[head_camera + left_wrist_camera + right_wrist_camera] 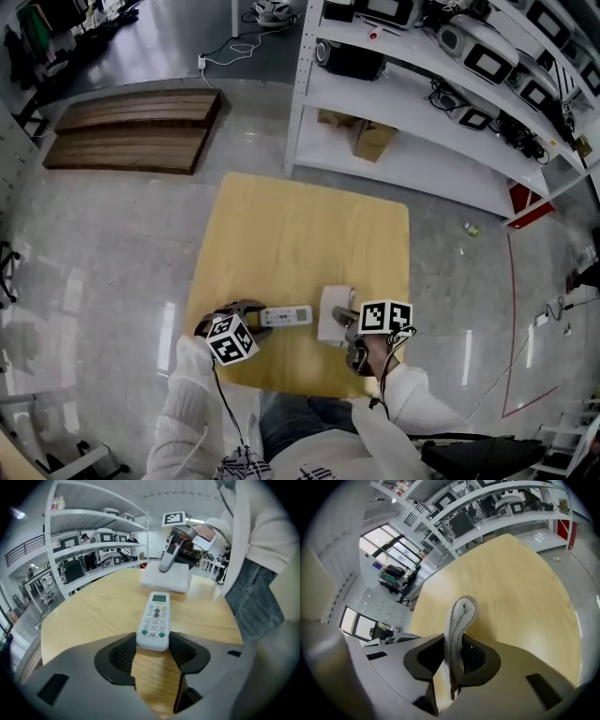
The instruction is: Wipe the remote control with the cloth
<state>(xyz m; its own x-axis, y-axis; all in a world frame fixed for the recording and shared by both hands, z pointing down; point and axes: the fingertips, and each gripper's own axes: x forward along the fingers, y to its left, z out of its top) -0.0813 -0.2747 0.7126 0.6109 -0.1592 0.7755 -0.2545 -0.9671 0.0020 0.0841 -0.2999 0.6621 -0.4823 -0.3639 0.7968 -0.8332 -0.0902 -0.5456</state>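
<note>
- Left gripper [152,652]: jaws wide, both pads pressed on the sides of the remote [154,619], gripping its near end.
- Remote runs straight out ahead of the left jaws, button face up, flat on the table [93,606]; screen end is the far end.
- Right gripper [452,657]: jaws narrow, clamped on a fold of the cloth [458,623].
- The fold stands on edge between the right pads, and its rounded end sticks out past the tips.
- In the left gripper view the cloth lies on the table just beyond the remote's far end, with a small gap between them. The right gripper sits on top of it.
- Ahead of the right jaws there is bare tabletop; the remote does not show in that view.
</note>
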